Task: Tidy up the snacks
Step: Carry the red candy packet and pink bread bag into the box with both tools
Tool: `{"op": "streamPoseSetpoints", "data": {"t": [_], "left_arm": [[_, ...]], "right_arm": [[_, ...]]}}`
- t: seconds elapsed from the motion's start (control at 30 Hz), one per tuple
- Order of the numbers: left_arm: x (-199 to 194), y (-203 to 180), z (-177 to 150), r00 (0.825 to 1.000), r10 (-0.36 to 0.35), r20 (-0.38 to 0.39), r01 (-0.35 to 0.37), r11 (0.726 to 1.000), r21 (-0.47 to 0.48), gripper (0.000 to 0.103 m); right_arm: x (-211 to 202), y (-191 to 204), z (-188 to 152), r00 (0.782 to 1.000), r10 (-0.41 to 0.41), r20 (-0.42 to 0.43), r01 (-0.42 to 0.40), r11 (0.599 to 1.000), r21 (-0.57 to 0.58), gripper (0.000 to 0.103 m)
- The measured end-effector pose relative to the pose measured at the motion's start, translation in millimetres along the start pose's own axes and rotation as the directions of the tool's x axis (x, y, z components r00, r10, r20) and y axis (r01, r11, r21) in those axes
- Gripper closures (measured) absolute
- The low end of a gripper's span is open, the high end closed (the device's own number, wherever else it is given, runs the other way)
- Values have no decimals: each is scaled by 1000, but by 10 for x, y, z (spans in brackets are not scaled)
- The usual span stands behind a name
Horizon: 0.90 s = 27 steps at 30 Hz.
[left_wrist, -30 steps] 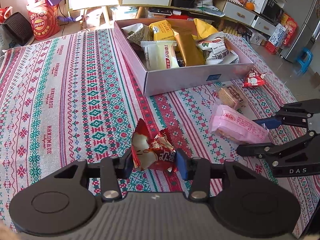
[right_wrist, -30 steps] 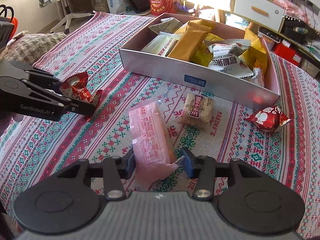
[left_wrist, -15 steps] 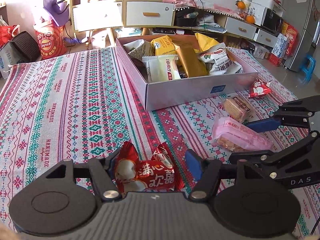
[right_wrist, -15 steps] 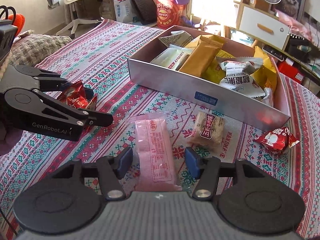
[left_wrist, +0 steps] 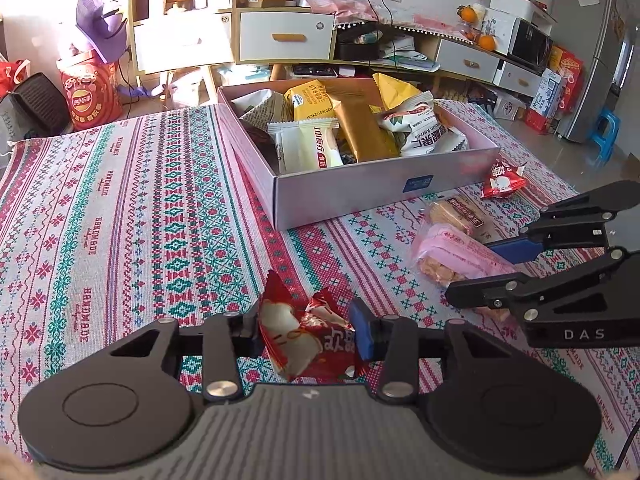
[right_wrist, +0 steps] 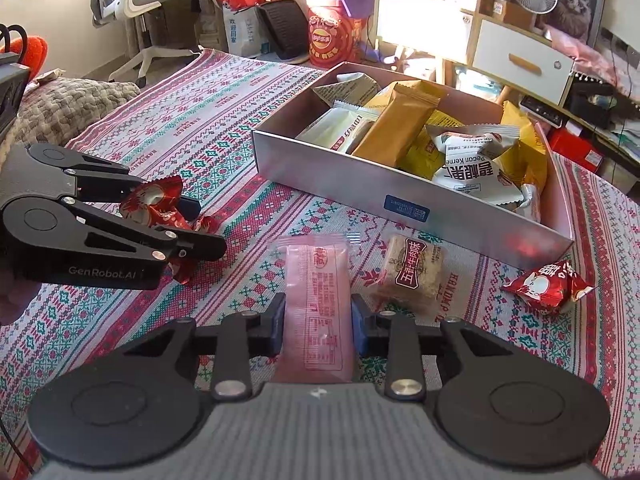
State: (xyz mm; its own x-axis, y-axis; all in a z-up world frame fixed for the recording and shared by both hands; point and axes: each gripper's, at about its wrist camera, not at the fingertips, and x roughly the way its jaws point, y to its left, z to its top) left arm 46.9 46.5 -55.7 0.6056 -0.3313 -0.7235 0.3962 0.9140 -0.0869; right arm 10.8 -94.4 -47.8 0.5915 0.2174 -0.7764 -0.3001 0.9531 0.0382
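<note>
My left gripper (left_wrist: 306, 332) has its jaws closing, and both pads press on a crinkled red snack packet (left_wrist: 304, 344) just above the patterned tablecloth. In the right wrist view that packet (right_wrist: 154, 204) shows between the left gripper's (right_wrist: 200, 226) fingers. My right gripper (right_wrist: 316, 328) is closing too, its pads squeezing the near end of a long pink packet (right_wrist: 320, 292). A white box (left_wrist: 360, 184) behind them is full of several wrapped snacks. A brown cracker packet (right_wrist: 416, 272) and a second red packet (right_wrist: 546, 284) lie on the cloth beside the box (right_wrist: 360, 184).
The striped tablecloth (left_wrist: 120, 220) covers the whole work surface. A knitted blanket (right_wrist: 60, 100) lies at its left edge. Behind the table stand drawers (left_wrist: 286, 36), a red chips bag (left_wrist: 90, 94) and an office chair (right_wrist: 132, 8).
Both grippers opened wider and then closed onto their packets. The left one took the red packet deeper between its fingers, and the right one now pinches the pink packet.
</note>
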Motion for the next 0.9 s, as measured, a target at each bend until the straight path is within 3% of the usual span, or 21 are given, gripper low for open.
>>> {"op": "streamPoseSetpoints", "data": {"t": [0.47, 0.9], "left_arm": [[-215, 1, 156, 999, -10, 45, 11, 1000, -25, 55], [-95, -177, 671, 995, -17, 97, 18, 1000, -8, 55]], "right_arm": [[-190, -128, 142, 998, -8, 61, 5, 998, 59, 74], [-245, -500, 567, 989, -44, 140, 20, 986, 166, 74]]}}
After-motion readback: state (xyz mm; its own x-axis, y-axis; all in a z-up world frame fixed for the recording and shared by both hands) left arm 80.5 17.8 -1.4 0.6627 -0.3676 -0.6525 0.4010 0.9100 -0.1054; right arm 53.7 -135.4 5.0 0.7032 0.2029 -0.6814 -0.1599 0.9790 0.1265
